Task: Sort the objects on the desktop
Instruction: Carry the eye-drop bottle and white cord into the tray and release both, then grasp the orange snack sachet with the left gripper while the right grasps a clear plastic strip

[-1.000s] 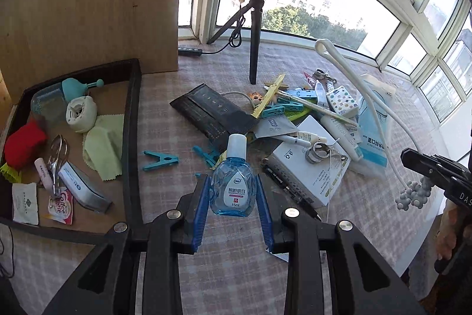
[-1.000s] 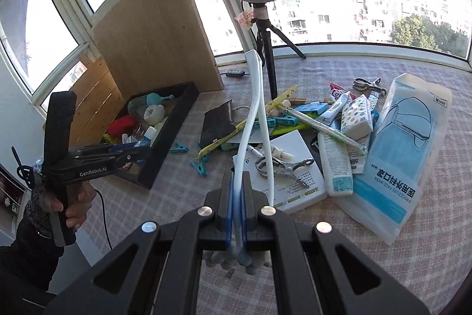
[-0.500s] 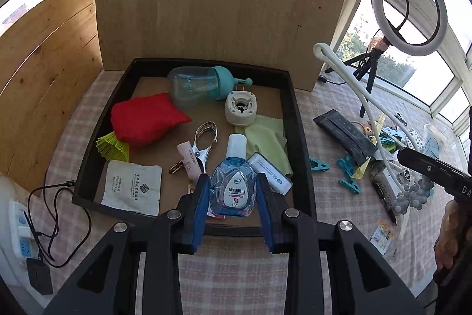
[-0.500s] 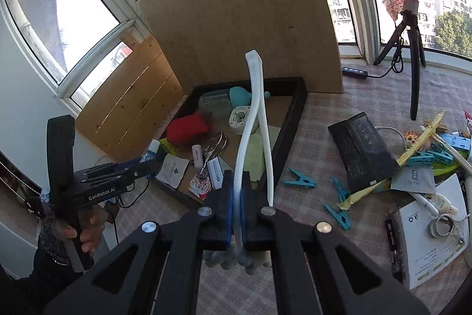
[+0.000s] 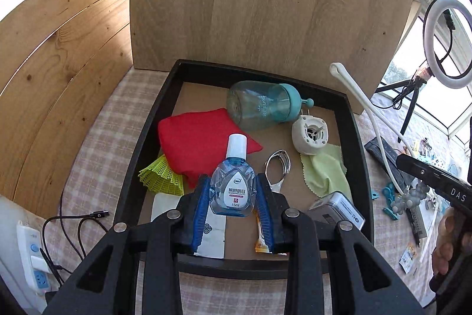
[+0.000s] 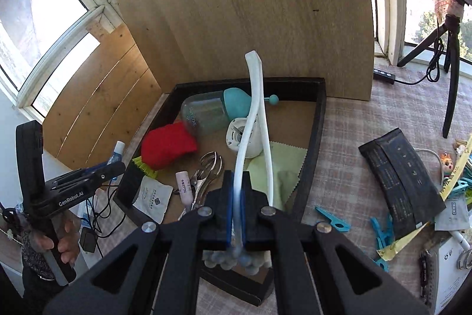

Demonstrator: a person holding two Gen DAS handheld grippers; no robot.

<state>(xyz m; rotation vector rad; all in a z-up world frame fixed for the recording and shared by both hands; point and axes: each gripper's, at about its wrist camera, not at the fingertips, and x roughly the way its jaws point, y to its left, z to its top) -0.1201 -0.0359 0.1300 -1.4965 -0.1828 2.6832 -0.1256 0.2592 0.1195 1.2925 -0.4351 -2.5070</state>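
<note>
Left wrist view: left gripper [image 5: 233, 194] clamps eye-drop bottle [image 5: 233, 188] above black tray [image 5: 141, 143]; right gripper [image 6: 235, 211] pinches white looped strap [image 6: 256, 114], probably massager. Delivery step; next, lower, release into tray.

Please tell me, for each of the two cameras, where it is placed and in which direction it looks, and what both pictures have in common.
Left wrist: sits on the left gripper, looks forward and down into the black tray; its jaws hold the eye-drop bottle; the right gripper and a hand show at right.
Right wrist: sits on the right gripper, looks into the same tray from the other side; its jaws clamp a white looped strap; the left gripper and a hand show at left.
Shared: the tray, red cloth, teal bottle.
</note>
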